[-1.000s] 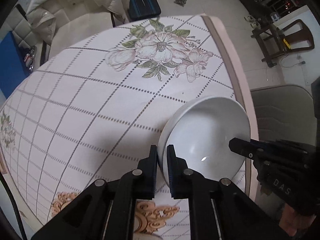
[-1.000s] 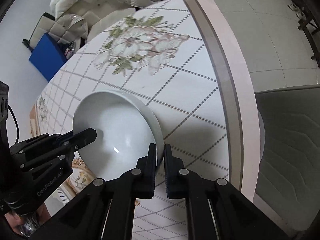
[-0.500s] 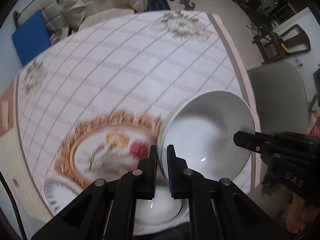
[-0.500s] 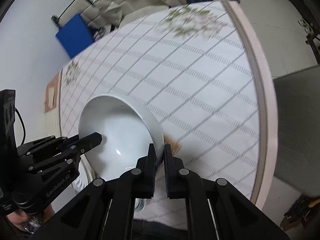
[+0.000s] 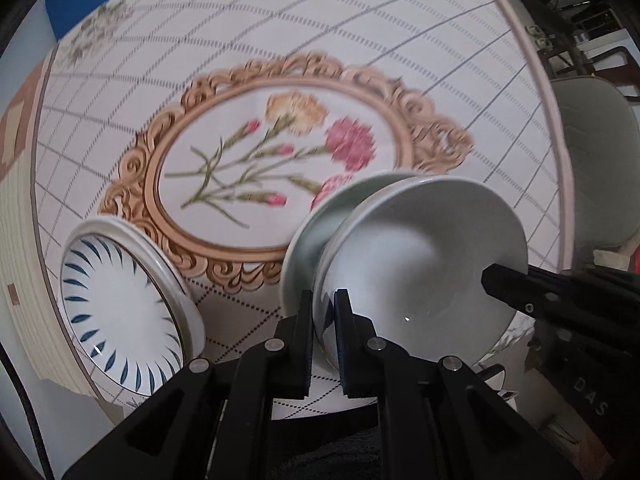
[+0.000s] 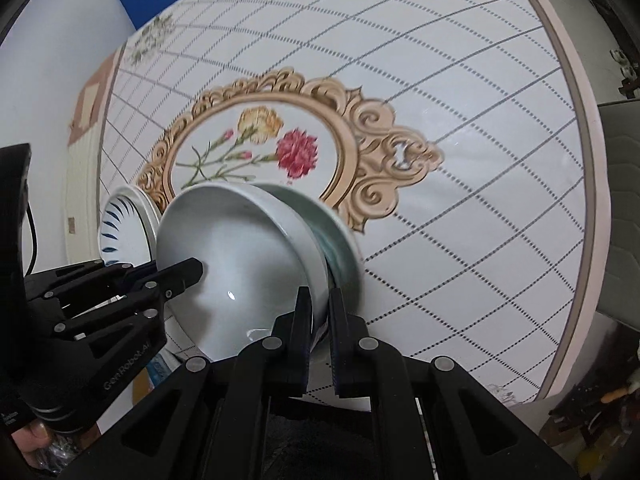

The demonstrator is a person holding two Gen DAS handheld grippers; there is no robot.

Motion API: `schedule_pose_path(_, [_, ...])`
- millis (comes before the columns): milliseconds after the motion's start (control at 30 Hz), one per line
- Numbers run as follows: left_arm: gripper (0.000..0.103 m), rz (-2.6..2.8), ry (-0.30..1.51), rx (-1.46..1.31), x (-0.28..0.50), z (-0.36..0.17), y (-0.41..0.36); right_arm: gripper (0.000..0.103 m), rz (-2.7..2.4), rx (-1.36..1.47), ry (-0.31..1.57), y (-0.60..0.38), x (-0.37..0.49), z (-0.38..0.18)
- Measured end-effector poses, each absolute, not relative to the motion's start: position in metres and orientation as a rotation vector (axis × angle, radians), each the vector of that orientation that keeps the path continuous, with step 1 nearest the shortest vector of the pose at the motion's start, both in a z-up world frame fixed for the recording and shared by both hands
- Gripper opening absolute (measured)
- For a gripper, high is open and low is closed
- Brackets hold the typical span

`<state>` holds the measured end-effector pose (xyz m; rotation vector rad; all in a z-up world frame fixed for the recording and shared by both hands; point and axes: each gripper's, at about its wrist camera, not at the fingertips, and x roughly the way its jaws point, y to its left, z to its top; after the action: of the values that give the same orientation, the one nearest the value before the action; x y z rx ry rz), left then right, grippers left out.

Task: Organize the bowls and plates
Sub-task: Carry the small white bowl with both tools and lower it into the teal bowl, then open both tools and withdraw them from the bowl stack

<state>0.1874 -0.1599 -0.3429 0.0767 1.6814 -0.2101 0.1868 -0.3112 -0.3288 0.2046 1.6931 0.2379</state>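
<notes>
Both tongs, left [image 5: 323,312] and right [image 6: 320,308], pinch opposite rims of the plain white ceramic bowl [image 5: 420,276] (above pale green plate [image 5: 308,236]) over the floral-cloth bench [image 5: 280,60].

A plain white bowl [image 5: 424,264] hangs over a pale green plate [image 5: 308,240], near a blue-patterned plate [image 5: 116,304].
</notes>
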Motion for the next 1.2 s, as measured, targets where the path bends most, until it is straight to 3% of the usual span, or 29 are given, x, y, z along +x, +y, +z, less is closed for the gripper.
schedule_pose_path(567, [0.009, -0.208, 1.741, 0.044, 0.19, -0.368, -0.16, 0.011, 0.193, 0.18, 1.777, -0.309, 0.188, -0.361])
schedule_pose_path(667, [0.014, -0.204, 1.757, 0.025, 0.193, -0.366, -0.157, 0.013, 0.193, 0.17, 1.787, -0.308, 0.189, -0.356])
schedule_pose_path(700, [0.016, -0.204, 1.759, 0.017, 0.193, -0.363, -0.155, 0.018, 0.197, 0.162, 1.785, -0.307, 0.189, -0.353])
schedule_pose_path(767, [0.021, -0.199, 1.758, 0.007, 0.194, -0.357, -0.152, 0.039, 0.196, 0.141, 1.773, -0.307, 0.189, -0.344])
schedule_pose_path(800, [0.025, -0.195, 1.754, 0.012, 0.194, -0.351, -0.149, 0.06, 0.194, 0.126, 1.76, -0.306, 0.188, -0.338])
schedule_pose_path(867, [0.03, -0.2, 1.733, 0.019, 0.194, -0.34, -0.146, 0.079, 0.196, 0.118, 1.733, -0.308, 0.187, -0.328])
schedule_pose_path(933, [0.043, -0.205, 1.704, 0.035, 0.194, -0.327, -0.144, 0.081, 0.194, 0.113, 1.709, -0.312, 0.184, -0.317])
schedule_pose_path(1000, [0.075, -0.204, 1.657, 0.063, 0.191, -0.312, -0.142, 0.084, 0.186, 0.103, 1.676, -0.318, 0.181, -0.307])
schedule_pose_path(1067, [0.09, -0.195, 1.6, 0.084, 0.185, -0.3, -0.135, 0.095, 0.185, 0.116, 1.631, -0.326, 0.178, -0.299])
schedule_pose_path(1133, [0.093, -0.185, 1.574, 0.08, 0.181, -0.297, -0.126, 0.103, 0.187, 0.154, 1.565, -0.338, 0.173, -0.291])
schedule_pose_path(1200, [0.096, -0.168, 1.566, 0.054, 0.177, -0.302, -0.114, 0.103, 0.19, 0.184, 1.509, -0.347, 0.167, -0.289])
